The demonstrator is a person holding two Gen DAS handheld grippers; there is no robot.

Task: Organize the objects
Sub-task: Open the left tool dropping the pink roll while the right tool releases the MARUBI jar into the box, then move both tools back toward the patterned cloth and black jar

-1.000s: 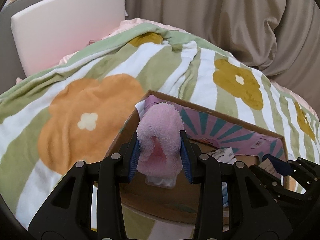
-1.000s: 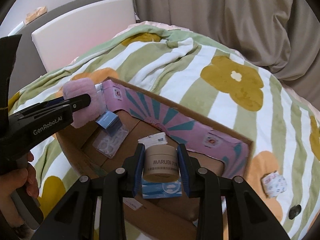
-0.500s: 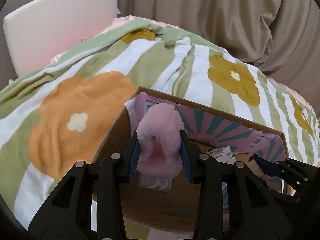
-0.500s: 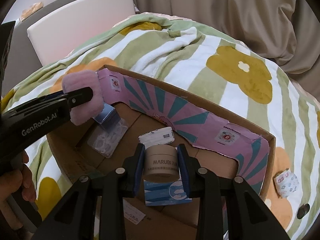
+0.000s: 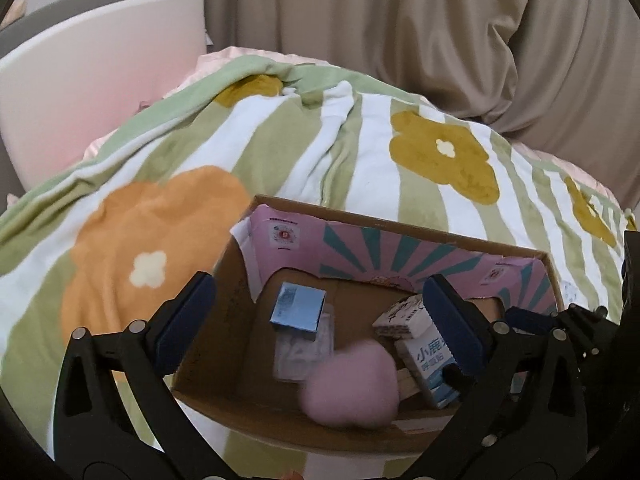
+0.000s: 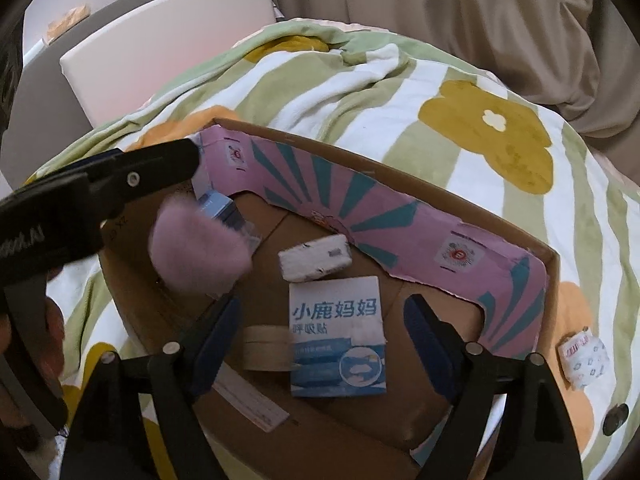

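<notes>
Pink puff (image 5: 352,384) sits blurred inside the cardboard box (image 5: 400,224), down near the front wall, clear of both pads of the left gripper (image 5: 316,320). In the right wrist view the same puff (image 6: 200,252) shows as a fuzzy smear at the left end of the box (image 6: 440,188), just under the left gripper's arm. Left gripper's jaws have just been opening and now stand really wide, with nothing pressed between them.

Right gripper (image 6: 324,332) is the same deal: jaws have just been opening, pads wide apart, not squeezing anything. Between them lies a blue and white packet (image 6: 336,332) flat on the box floor. Just left of the packet a tan jar (image 6: 266,348) lies on its side, touching the packet's edge as far as anyone can tell. Behind the packet is a small white pack (image 6: 316,258), and at the far left corner a little blue box (image 6: 218,208) rests on a clear bag.

From the left wrist view, the blue box (image 5: 298,306) is near the back left corner, the packet (image 5: 432,360) off to the right.

Box has a pink and teal liner on its back wall and sits on a green striped blanket (image 6: 400,92) with big flowers. A white wrapped pad (image 6: 584,360) lies on the blanket outside the box's right end. A hand (image 6: 50,344) grips the left tool's handle at the left edge.
</notes>
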